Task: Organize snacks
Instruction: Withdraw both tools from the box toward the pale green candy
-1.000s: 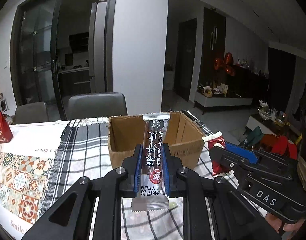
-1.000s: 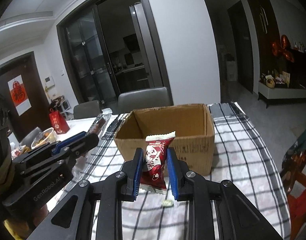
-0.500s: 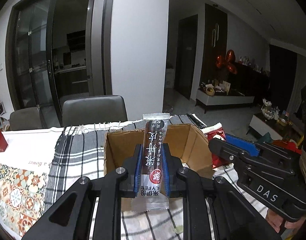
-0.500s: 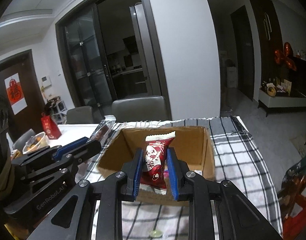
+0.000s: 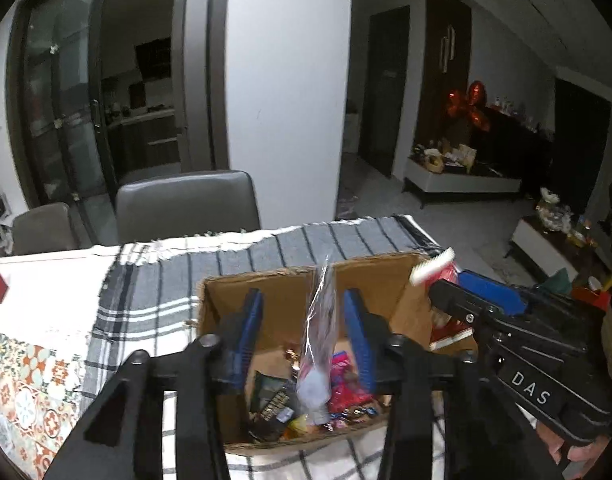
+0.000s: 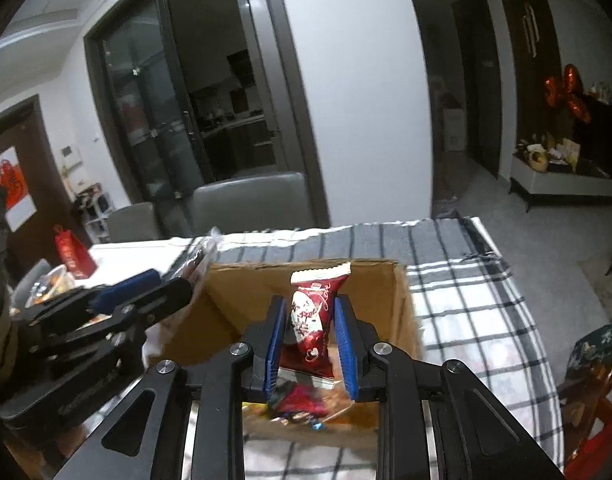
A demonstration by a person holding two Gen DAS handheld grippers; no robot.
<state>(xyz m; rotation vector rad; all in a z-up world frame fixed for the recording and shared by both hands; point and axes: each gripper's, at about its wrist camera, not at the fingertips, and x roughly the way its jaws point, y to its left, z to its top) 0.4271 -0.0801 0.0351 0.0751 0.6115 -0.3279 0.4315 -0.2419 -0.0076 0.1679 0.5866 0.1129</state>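
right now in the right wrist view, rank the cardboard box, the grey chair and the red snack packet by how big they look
1. cardboard box
2. grey chair; it stands farther from the camera, so its true size against the box is unsure
3. red snack packet, between the right gripper fingers
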